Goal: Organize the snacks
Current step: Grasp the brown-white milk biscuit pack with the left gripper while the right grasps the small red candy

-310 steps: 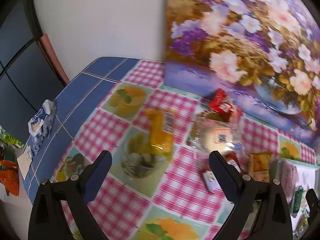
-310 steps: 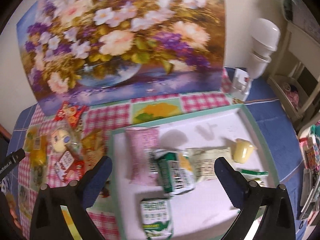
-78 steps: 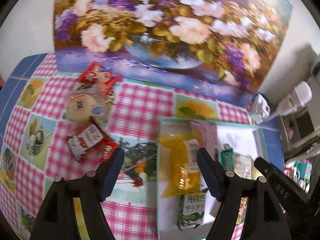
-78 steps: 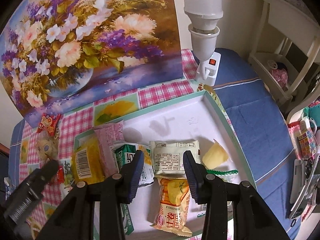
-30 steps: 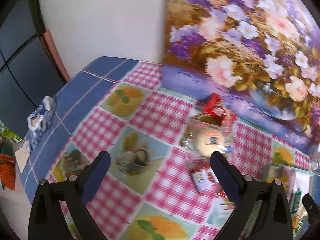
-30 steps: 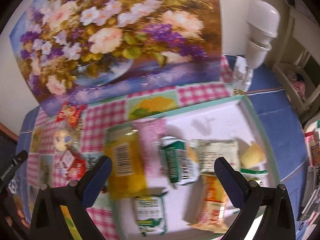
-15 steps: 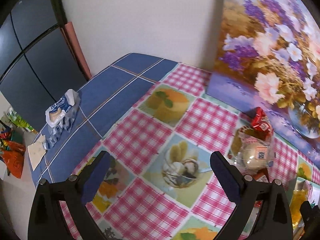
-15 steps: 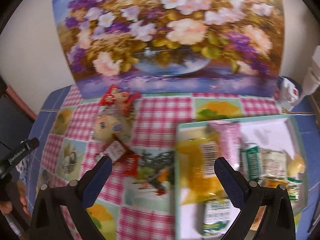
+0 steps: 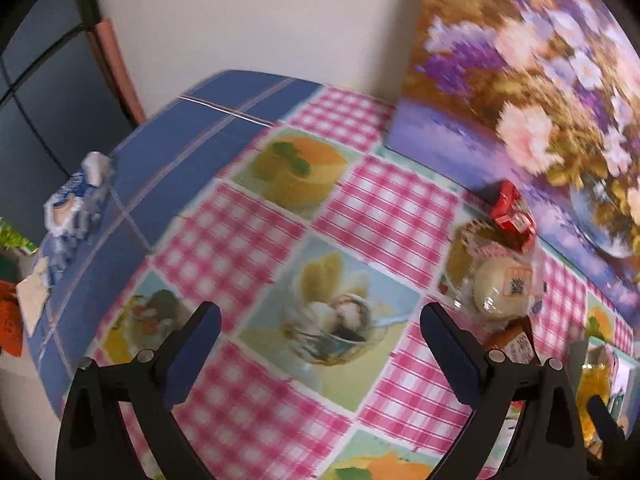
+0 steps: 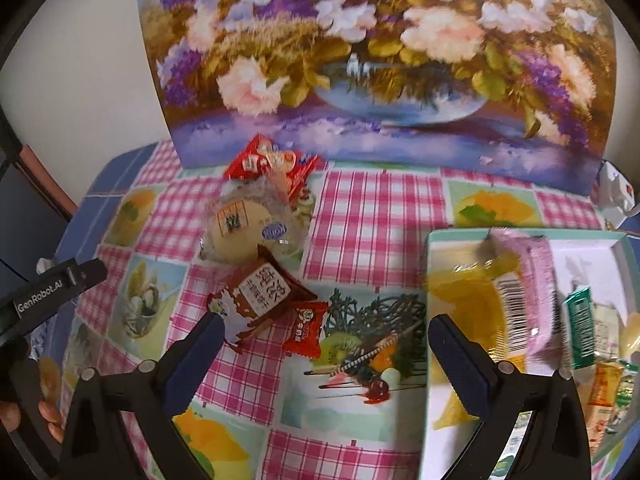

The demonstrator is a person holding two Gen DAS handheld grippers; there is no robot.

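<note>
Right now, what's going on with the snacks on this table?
A person is sorting snacks into a tray. Both grippers are open and empty, the right gripper hovering over the checked tablecloth. A yellow packet and others already lie in the tray. A round cake, brown packet and red packets wait on the cloth.

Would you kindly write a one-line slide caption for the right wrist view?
Open right gripper hovers over four loose snacks on the checkered tablecloth, beside the partly filled tray.
</note>
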